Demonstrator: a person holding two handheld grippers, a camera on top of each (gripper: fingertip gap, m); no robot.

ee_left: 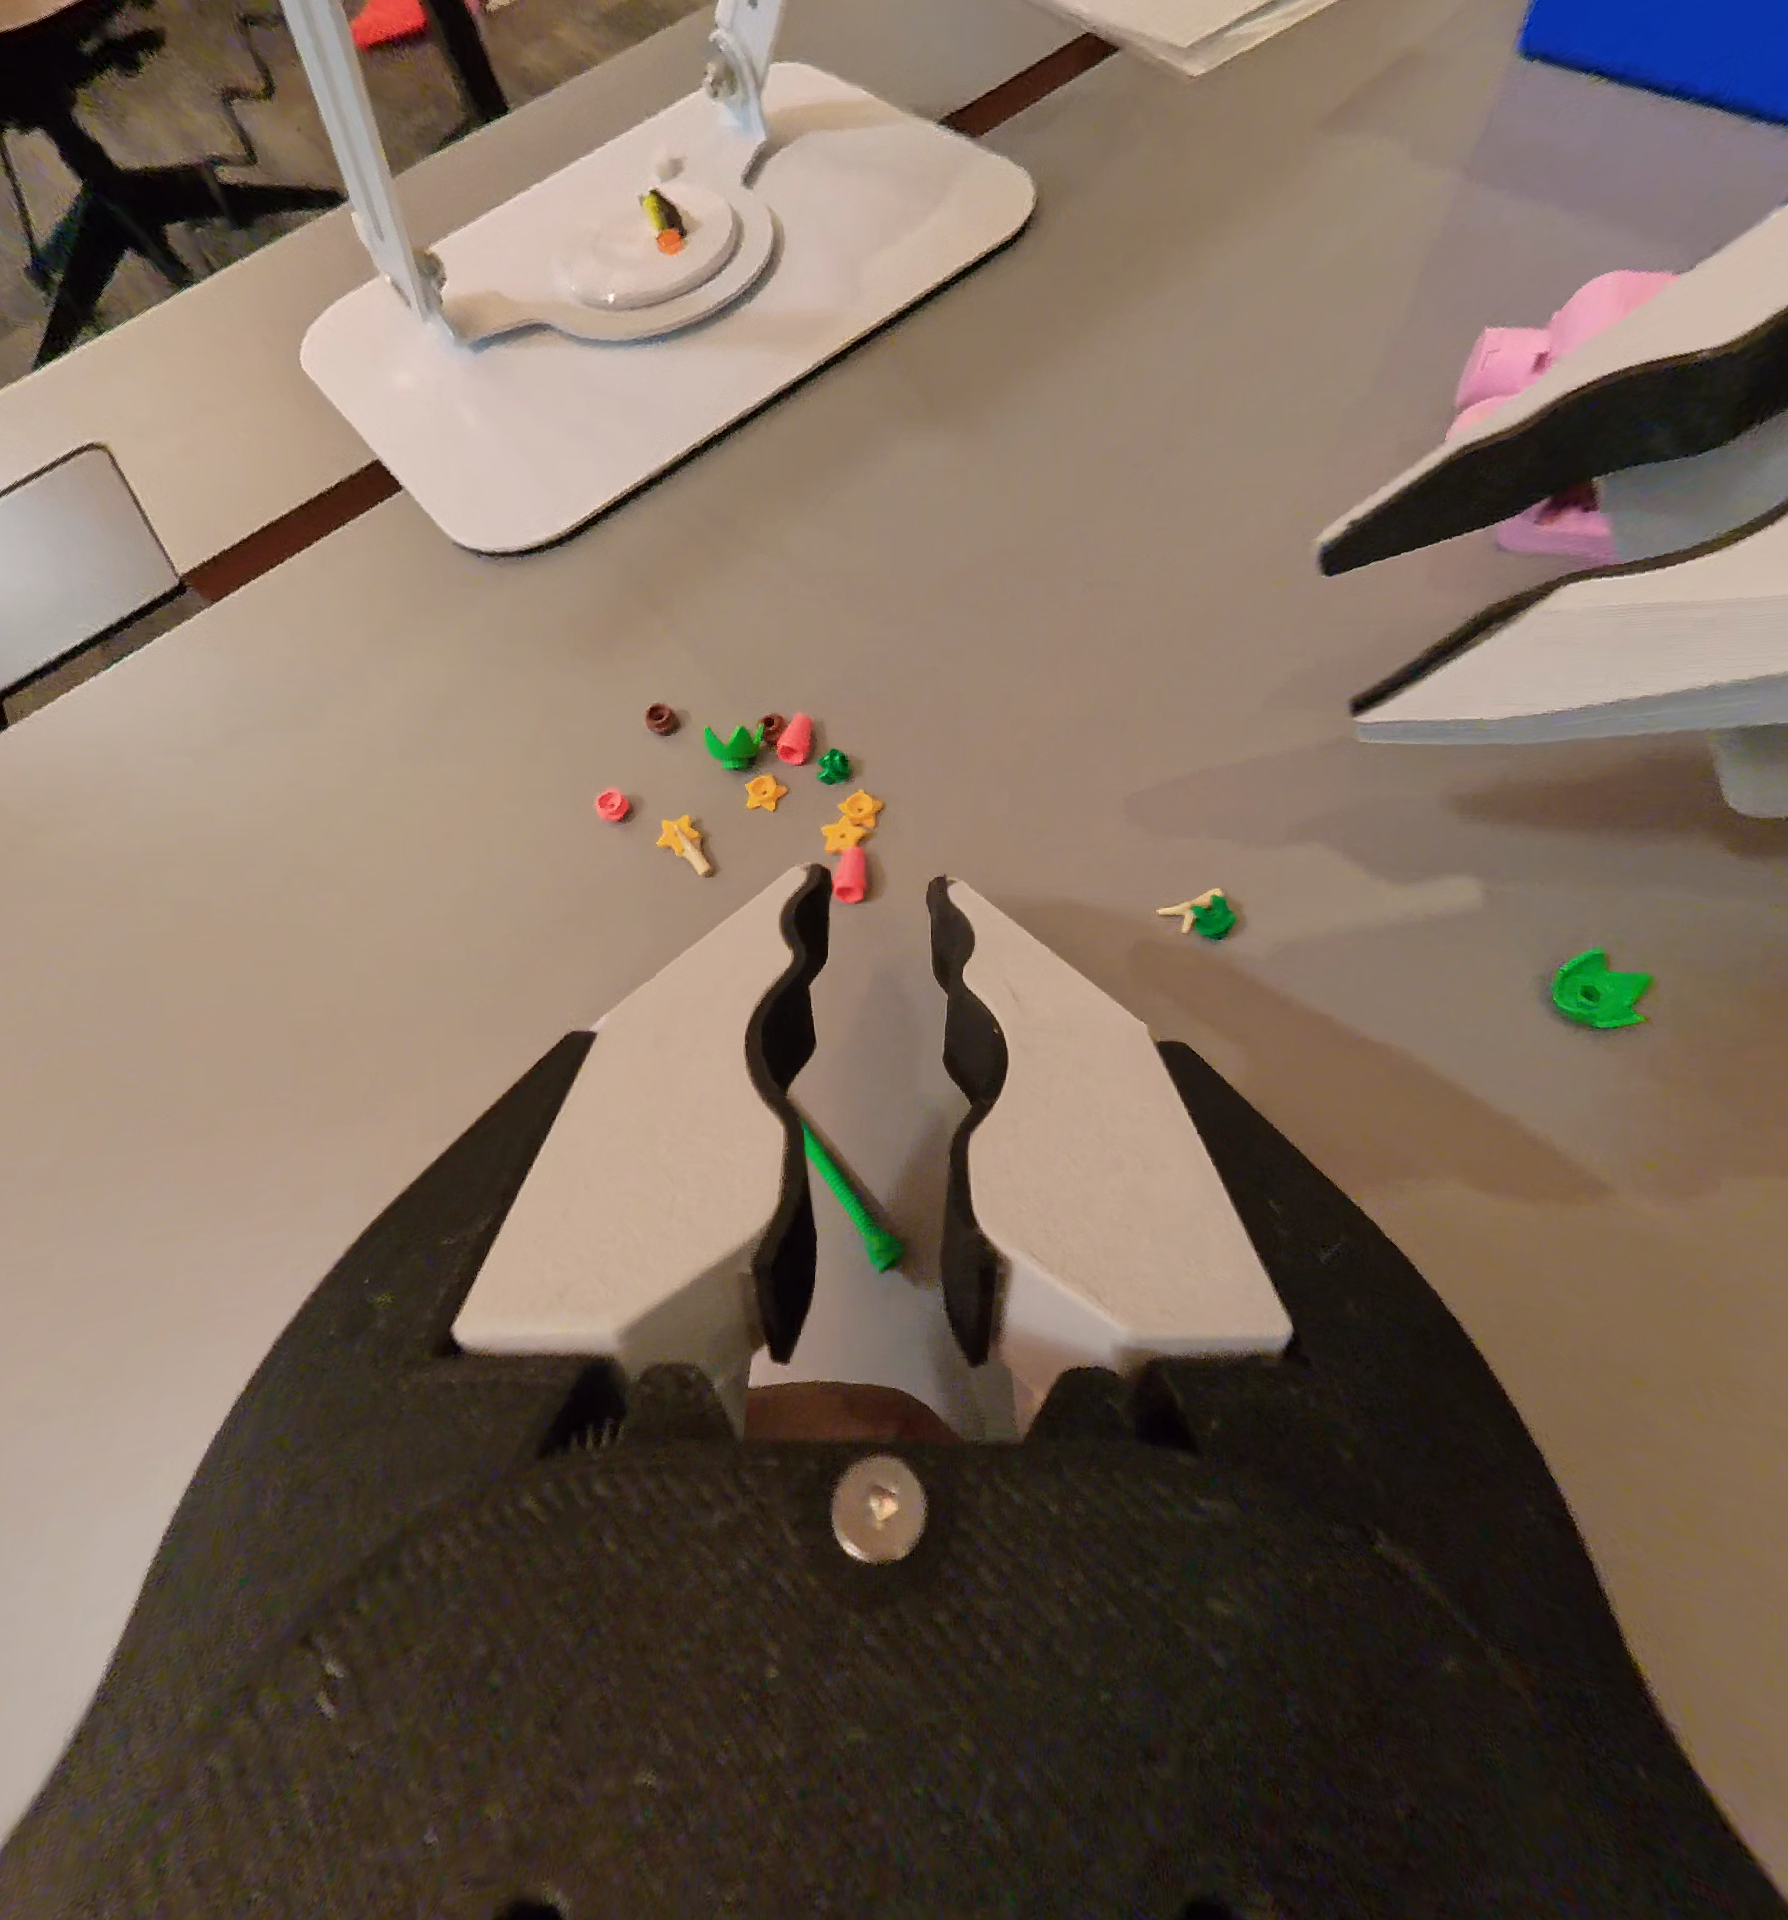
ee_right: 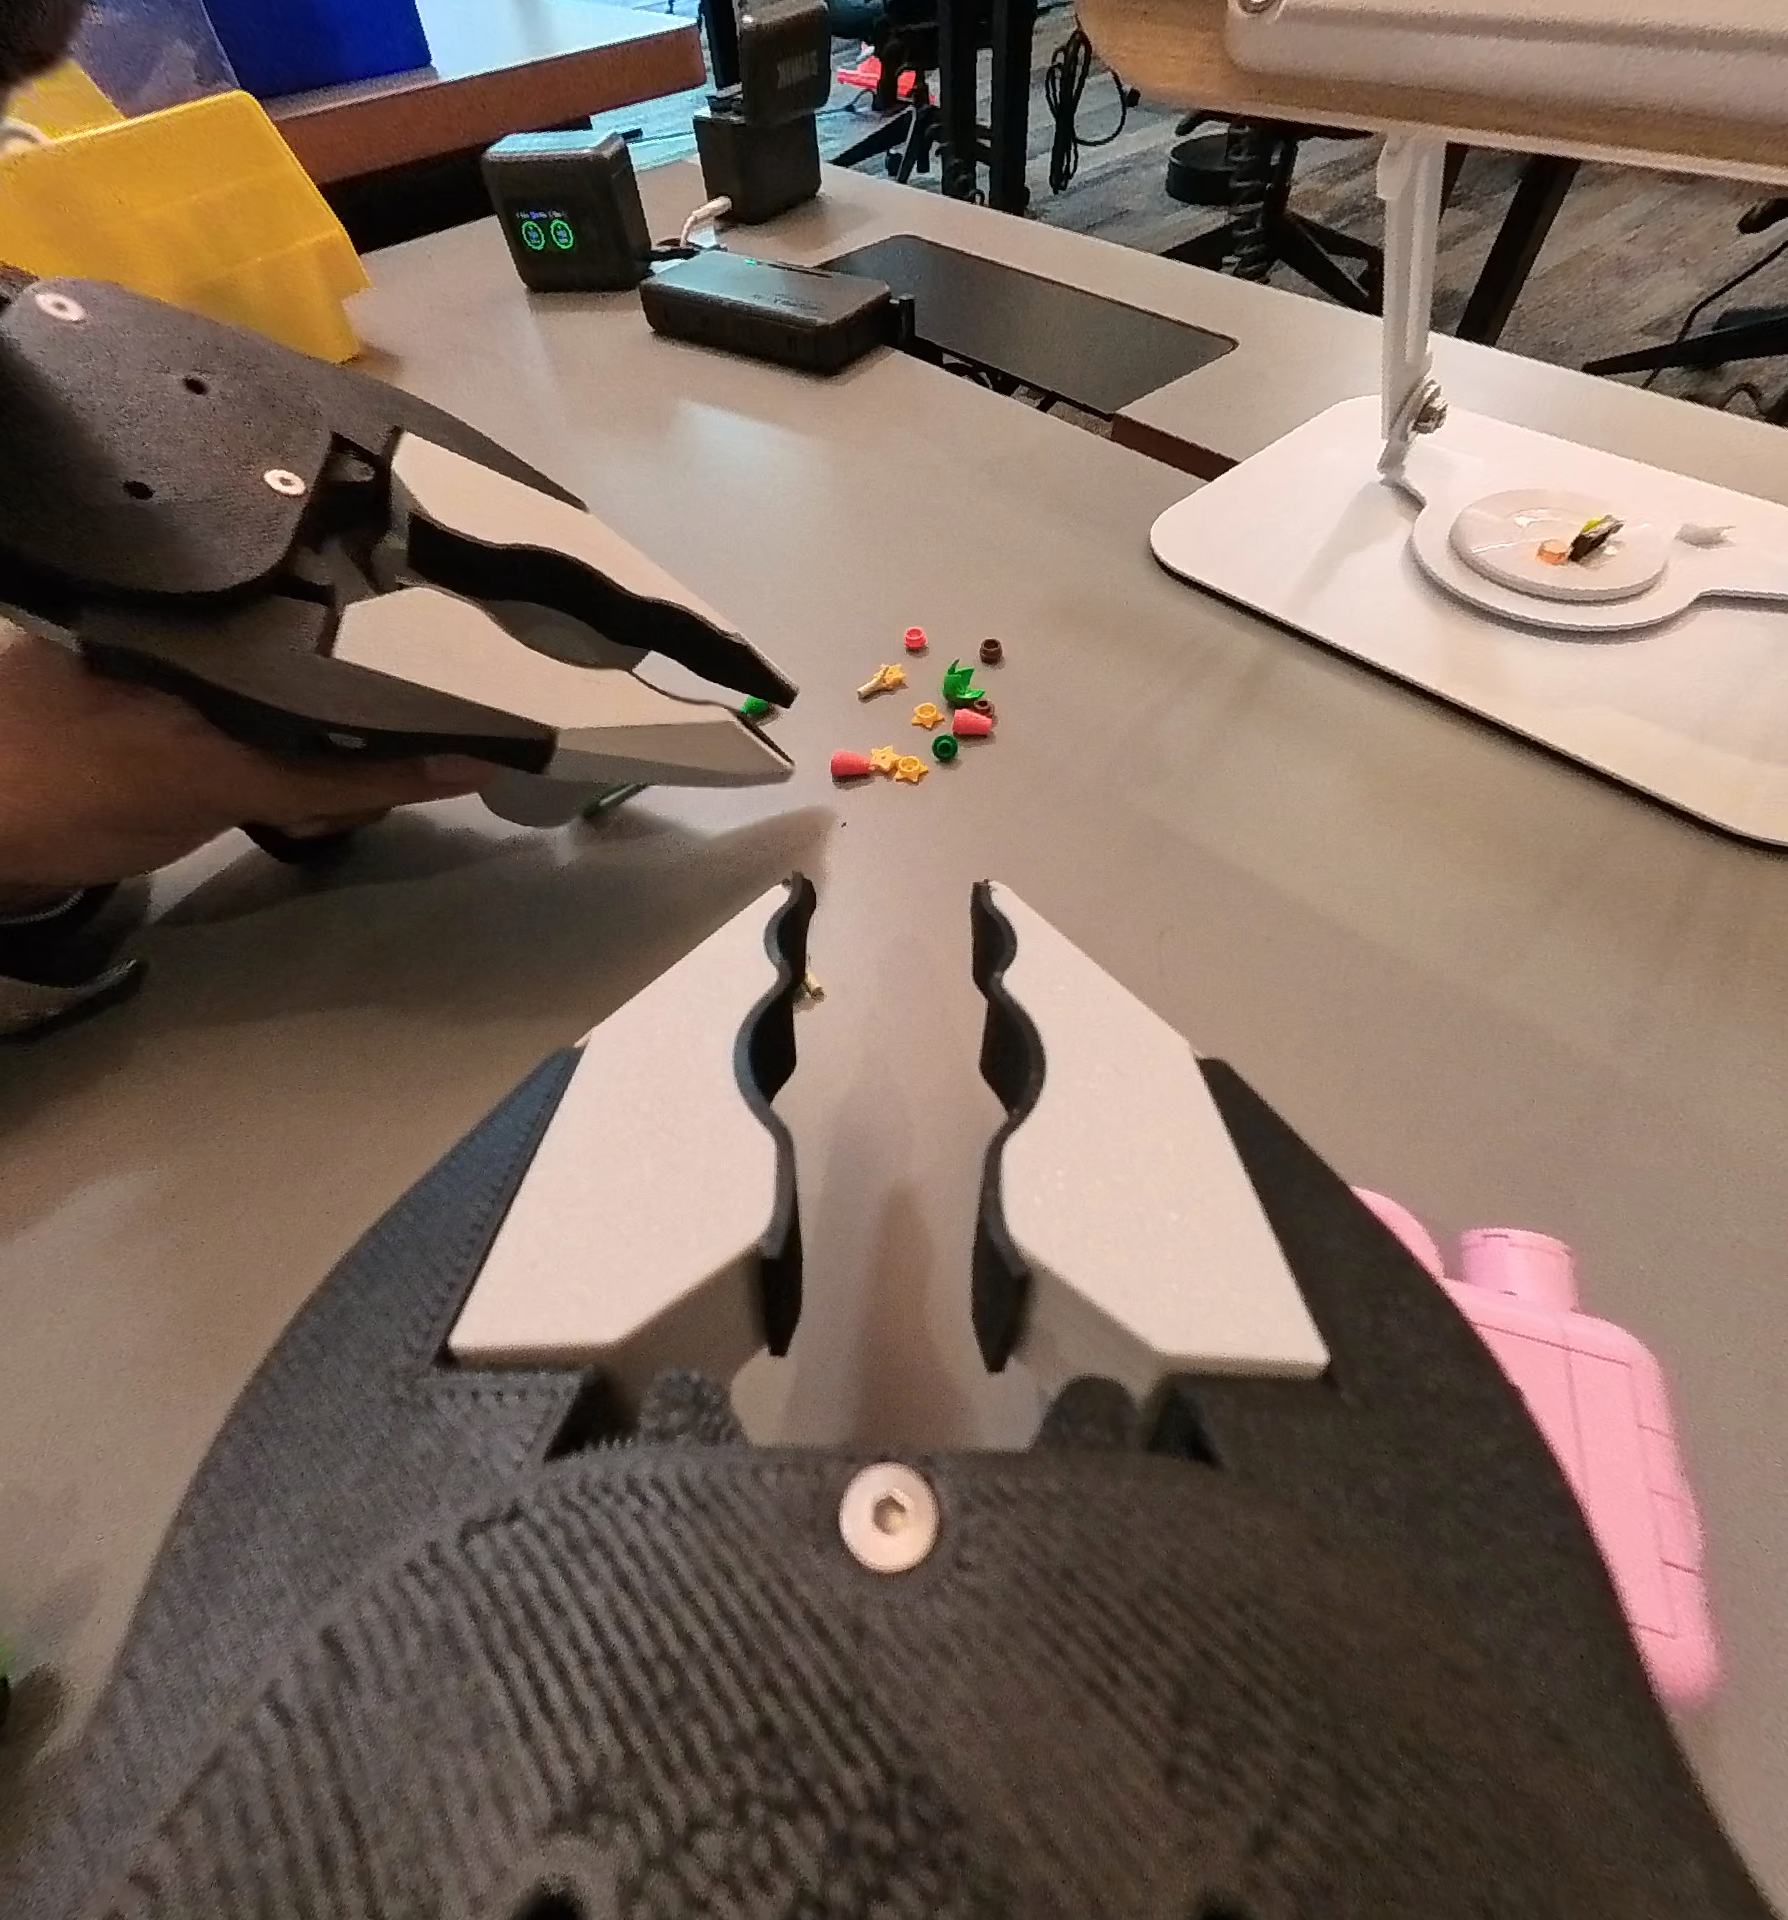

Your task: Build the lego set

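Several small Lego pieces (ee_left: 765,795), pink cones, yellow stars, green and brown bits, lie scattered on the grey table; they also show in the right wrist view (ee_right: 921,717). My left gripper (ee_left: 877,881) is open, its tips just short of a pink cone (ee_left: 850,875). A green stem (ee_left: 854,1195) lies loose between its fingers, apparently on the table. My right gripper (ee_right: 890,886) is open and empty, apart from the pile. It shows side-on in the left wrist view (ee_left: 1342,639), and the left gripper shows in the right wrist view (ee_right: 791,732).
A cream twig with a green bit (ee_left: 1202,914) and a green leaf piece (ee_left: 1596,992) lie to the right. A pink Lego block (ee_right: 1596,1403) sits beside my right gripper. A white stand base (ee_left: 869,343) holds a small piece. A yellow bin (ee_right: 173,208) and black devices (ee_right: 765,307) stand at the back. Some 8 cm of space lies between my two pairs of fingers.
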